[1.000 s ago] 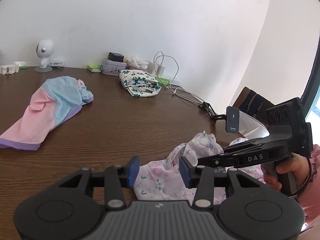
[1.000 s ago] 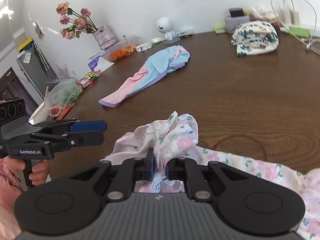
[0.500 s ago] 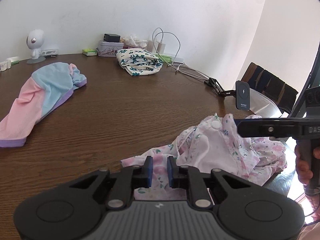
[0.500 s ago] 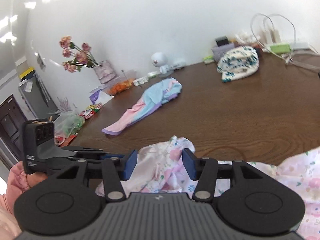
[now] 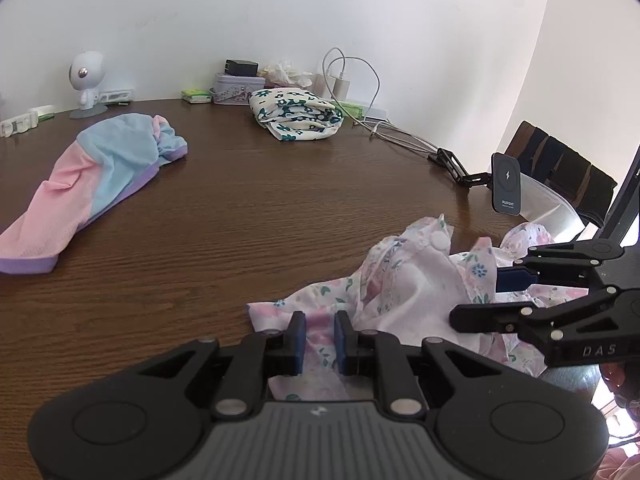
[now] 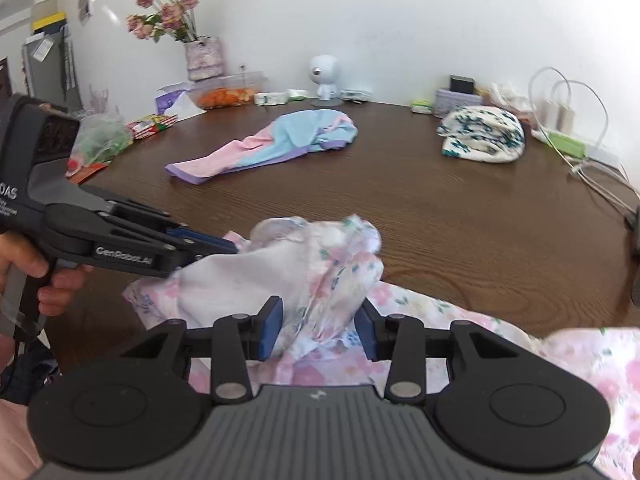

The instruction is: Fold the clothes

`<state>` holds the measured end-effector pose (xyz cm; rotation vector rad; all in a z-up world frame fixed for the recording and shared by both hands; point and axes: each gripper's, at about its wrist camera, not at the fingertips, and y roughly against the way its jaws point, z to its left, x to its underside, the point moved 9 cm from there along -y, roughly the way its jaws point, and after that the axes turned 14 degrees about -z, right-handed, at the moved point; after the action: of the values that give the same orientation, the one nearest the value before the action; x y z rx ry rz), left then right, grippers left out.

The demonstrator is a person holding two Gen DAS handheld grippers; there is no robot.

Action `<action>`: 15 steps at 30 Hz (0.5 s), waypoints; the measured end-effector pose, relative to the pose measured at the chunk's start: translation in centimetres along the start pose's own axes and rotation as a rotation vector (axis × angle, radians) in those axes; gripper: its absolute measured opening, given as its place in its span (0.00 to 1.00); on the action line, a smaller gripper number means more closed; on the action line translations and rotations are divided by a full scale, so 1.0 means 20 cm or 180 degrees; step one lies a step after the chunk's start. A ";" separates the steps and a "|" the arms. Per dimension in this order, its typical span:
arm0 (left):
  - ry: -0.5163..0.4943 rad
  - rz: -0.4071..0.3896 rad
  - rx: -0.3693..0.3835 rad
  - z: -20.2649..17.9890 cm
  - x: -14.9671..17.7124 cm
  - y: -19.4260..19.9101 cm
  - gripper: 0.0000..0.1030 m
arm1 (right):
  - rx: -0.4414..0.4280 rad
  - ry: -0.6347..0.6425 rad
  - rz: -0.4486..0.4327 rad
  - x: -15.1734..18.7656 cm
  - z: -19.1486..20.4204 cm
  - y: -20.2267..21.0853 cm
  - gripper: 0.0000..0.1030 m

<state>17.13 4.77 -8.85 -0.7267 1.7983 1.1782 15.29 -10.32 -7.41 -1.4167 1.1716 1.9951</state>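
A crumpled white garment with pink flowers [image 5: 408, 280] lies at the near edge of the brown table [image 5: 260, 220]. My left gripper [image 5: 320, 336] is shut on its near left edge, with cloth pinched between the blue pads. From the right wrist view the left gripper [image 6: 224, 250] comes in from the left and bites the same garment [image 6: 320, 264]. My right gripper [image 6: 318, 334] straddles a raised bunch of that cloth; its jaws are closing and the pads do not clamp it. In the left wrist view the right gripper [image 5: 478, 298] sits at the garment's right side.
A pink, blue and purple garment [image 5: 100, 176] lies at far left. A folded white cloth with teal flowers [image 5: 296, 116] sits at the back, near cables [image 5: 384, 128]. A phone holder [image 5: 506, 182] and a chair [image 5: 560, 168] stand at right. A flower vase [image 6: 200, 56] stands at back left.
My left gripper sank and closed on the floral garment's edge. My right gripper let go of its pinch, opened wide, shifted sideways and has begun to narrow around a cloth bunch.
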 end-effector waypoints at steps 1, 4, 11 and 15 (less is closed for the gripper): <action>-0.0005 -0.0005 -0.0009 0.00 0.00 0.00 0.14 | 0.0016 -0.0131 -0.0093 -0.01 -0.03 0.03 0.39; -0.0020 -0.0017 -0.0031 -0.01 0.00 0.01 0.14 | -0.0106 -0.0242 -0.0435 -0.11 -0.01 0.13 0.39; -0.0008 -0.0169 -0.0118 -0.01 -0.04 0.06 0.14 | -0.0468 0.0182 -0.0246 -0.10 0.20 -0.01 0.32; -0.0010 -0.0262 -0.0099 -0.02 -0.07 0.12 0.14 | -0.0388 0.0031 0.0036 0.02 0.17 -0.09 0.31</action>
<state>15.79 5.29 -6.52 -0.8087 1.7344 1.1543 14.52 -6.71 -8.12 -1.4829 1.0806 2.1012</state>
